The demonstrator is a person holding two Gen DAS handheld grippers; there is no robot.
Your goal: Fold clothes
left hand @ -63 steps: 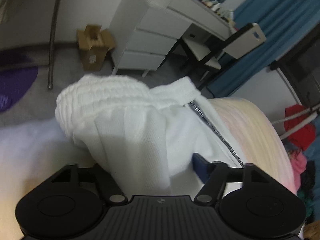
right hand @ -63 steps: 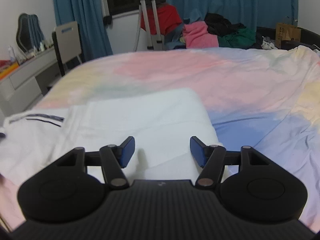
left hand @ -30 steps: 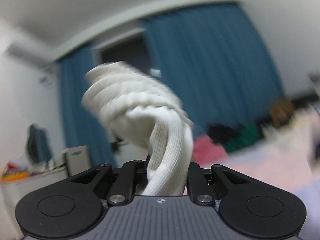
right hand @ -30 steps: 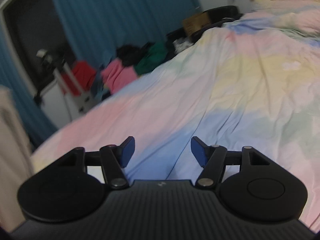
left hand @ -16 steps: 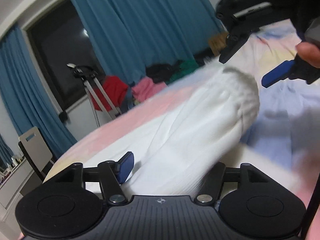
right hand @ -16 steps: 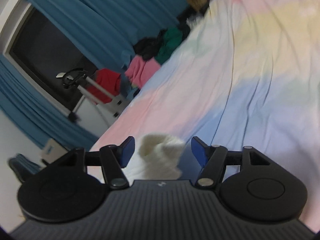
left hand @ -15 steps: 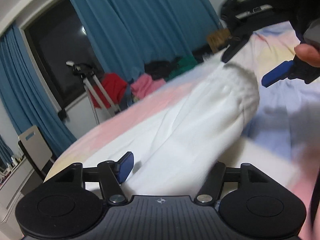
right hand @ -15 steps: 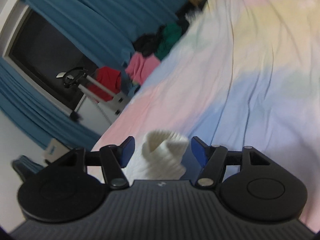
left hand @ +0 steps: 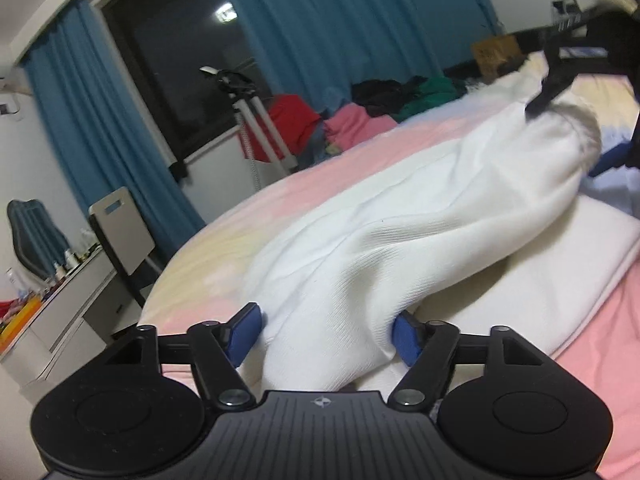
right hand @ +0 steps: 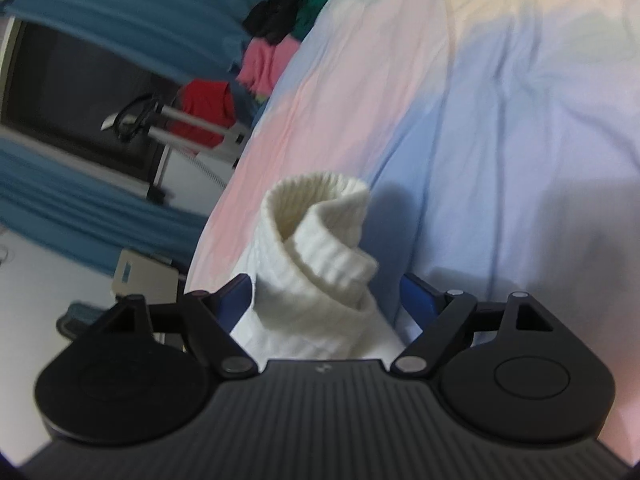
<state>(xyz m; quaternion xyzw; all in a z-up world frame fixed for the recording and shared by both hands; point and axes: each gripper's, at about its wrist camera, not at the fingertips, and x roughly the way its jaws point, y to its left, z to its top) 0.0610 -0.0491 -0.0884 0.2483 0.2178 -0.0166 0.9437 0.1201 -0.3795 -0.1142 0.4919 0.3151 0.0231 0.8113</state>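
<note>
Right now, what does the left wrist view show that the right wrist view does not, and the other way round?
Only the left wrist view shows the white garment stretched along the bed, over a folded white piece, and the right tool at its far end. Only the right wrist view shows the ribbed cuff curled between that tool's open jaws. Both show the pastel bedsheet, blue curtains, tripod and pile of clothes.

blue curtains point(left hand: 320, 20) flank a dark window point(left hand: 180, 72). a tripod point(left hand: 256, 120) stands beside a heap of red, pink, green and black clothes point(left hand: 360, 116). a chair point(left hand: 124, 232) faces a white desk point(left hand: 60, 308). pastel bed sheet point(right hand: 500, 100).
</note>
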